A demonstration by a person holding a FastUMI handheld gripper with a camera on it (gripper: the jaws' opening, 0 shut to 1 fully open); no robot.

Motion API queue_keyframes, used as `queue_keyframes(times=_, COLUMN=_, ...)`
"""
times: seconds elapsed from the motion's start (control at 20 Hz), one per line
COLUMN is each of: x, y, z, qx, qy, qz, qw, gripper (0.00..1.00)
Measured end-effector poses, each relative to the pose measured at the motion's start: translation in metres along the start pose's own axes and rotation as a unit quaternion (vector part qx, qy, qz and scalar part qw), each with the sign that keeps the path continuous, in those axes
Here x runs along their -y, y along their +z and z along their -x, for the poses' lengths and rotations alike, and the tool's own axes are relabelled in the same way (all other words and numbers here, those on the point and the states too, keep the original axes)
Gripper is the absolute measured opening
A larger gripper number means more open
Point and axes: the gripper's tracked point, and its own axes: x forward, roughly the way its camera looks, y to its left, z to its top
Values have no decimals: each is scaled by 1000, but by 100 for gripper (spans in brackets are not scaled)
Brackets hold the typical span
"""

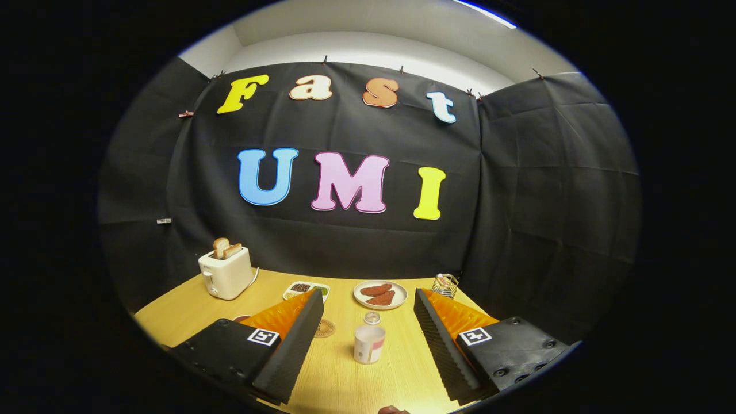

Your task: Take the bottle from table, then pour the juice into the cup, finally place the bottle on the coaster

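A small white bottle (369, 339) with a clear cap and a pink label band stands upright on the wooden table (345, 374), between my two fingers and slightly ahead of them. My gripper (368, 305) is open wide, with neither finger touching the bottle. A round brown coaster (325, 328) lies flat just beside the left finger, partly hidden by it. A reddish rim (242, 317), perhaps the cup, peeks out behind the left finger; most of it is hidden.
A white toaster (226, 272) with bread slices stands at the back left. A small tray of food (305, 289), a white plate (380, 294) with reddish pieces and a small wire rack (445, 284) line the back of the table.
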Motion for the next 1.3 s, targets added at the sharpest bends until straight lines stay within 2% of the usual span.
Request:
queue_keyframes(times=0.5, x=9, y=-15, z=-40, qx=-3, qy=31, qz=-6, qw=999, gripper=97)
queue_keyframes(times=1.0, x=6, y=-78, z=-91, qx=-18, qy=83, qz=-2, qw=996, gripper=97)
queue_keyframes(times=1.3, x=7, y=-128, z=-121, qx=-35, qy=88, qz=0, qw=995, gripper=97)
